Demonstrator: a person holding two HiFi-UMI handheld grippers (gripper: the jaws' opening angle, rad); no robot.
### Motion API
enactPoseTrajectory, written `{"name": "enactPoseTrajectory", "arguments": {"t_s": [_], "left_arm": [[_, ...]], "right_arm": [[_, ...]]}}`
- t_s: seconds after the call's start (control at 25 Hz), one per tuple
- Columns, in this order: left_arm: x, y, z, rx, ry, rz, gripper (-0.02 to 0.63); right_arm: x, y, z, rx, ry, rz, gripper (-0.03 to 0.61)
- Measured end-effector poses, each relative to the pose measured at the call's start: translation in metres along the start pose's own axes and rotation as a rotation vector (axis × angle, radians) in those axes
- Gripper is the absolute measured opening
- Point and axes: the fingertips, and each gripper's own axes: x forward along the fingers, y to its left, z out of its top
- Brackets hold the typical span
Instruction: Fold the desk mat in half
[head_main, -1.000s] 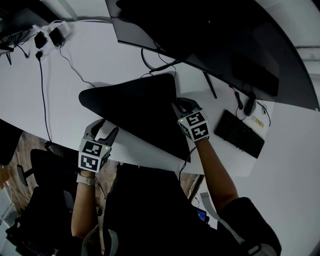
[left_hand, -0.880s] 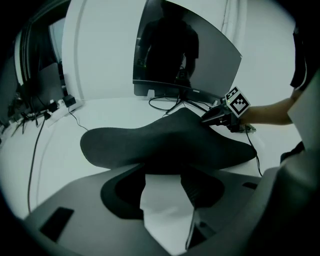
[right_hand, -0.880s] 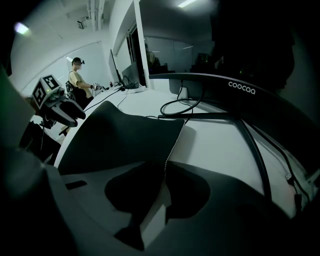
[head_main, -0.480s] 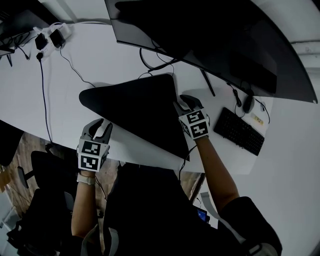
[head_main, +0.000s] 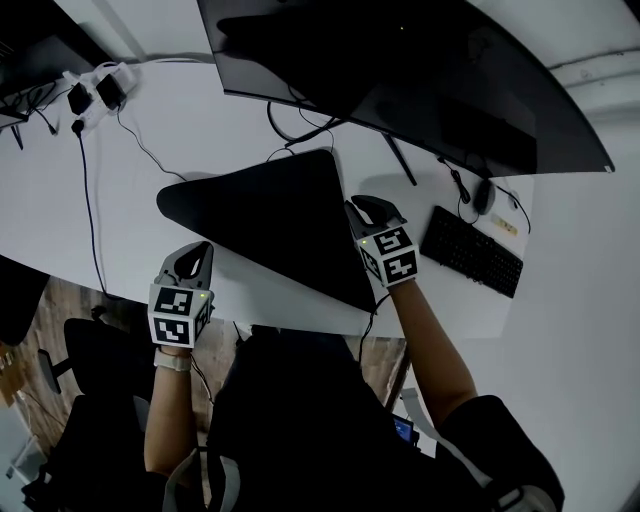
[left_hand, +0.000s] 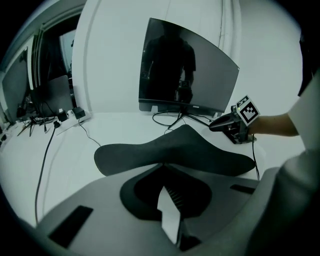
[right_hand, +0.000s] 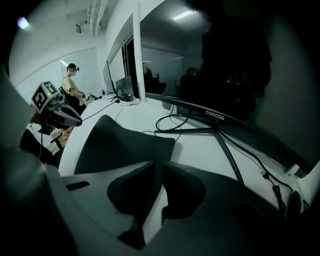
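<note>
Desk mat (head_main: 270, 215): black, matte, humped | left claw (head_main: 197, 250) pinches edge | right claw (head_main: 362, 207) just clamped corner

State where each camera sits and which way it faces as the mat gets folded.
Head view: on the person's head, looking steeply down at the desk mat; shows both forearms, left tongs and right tongs.
Left gripper view: on the left tongs, looking along shut jaws across the mat toward the monitor; shows the right tongs.
Right gripper view: on the right tongs, jaws just closing on the mat's edge, facing the left tongs and monitor.
Shared: both gripper views show mat and monitor.
</note>
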Motion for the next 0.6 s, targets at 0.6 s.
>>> {"name": "enactPoseTrajectory", "arguments": {"t_s": [0.6], "left_arm": [[-0.063,-0.019,0.047,0.000,-0.222,-0.109,0.009]], "right_arm": [[-0.093,0.068,0.060,0.010,-0.177,-0.014,0.041]]}}
